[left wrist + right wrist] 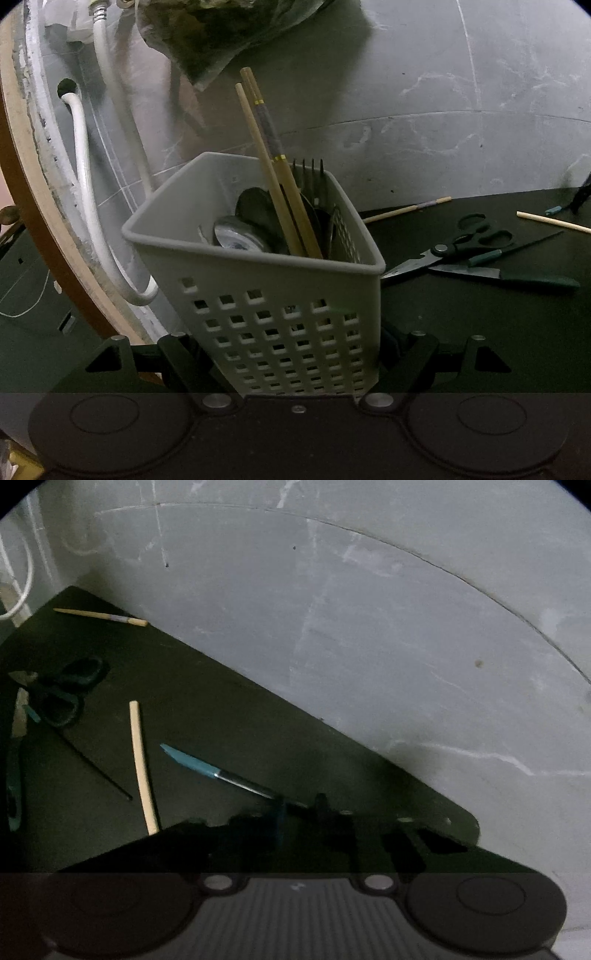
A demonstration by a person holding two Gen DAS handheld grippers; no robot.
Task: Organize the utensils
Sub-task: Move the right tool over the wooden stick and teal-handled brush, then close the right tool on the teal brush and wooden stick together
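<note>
In the left wrist view my left gripper [295, 354] is shut on a grey perforated utensil basket [273, 314], one finger at each side. The basket holds two wooden chopsticks [280, 192], a fork [312, 173] and dark spoons. On the black table lie scissors [461, 243], a green-handled knife [517, 278] and two loose chopsticks [406, 209] [554, 221]. In the right wrist view my right gripper [299, 808] is shut on a teal-tipped utensil [207, 768], low over the table. A chopstick [142, 768], scissors [62, 694] and another chopstick [99, 616] lie to its left.
A grey marbled wall [369, 627] rises right behind the black table [221, 701]. White hoses [85, 184] run down the wall left of the basket. A clear bag [221, 33] hangs above. The table's rounded corner [469, 823] lies at the right.
</note>
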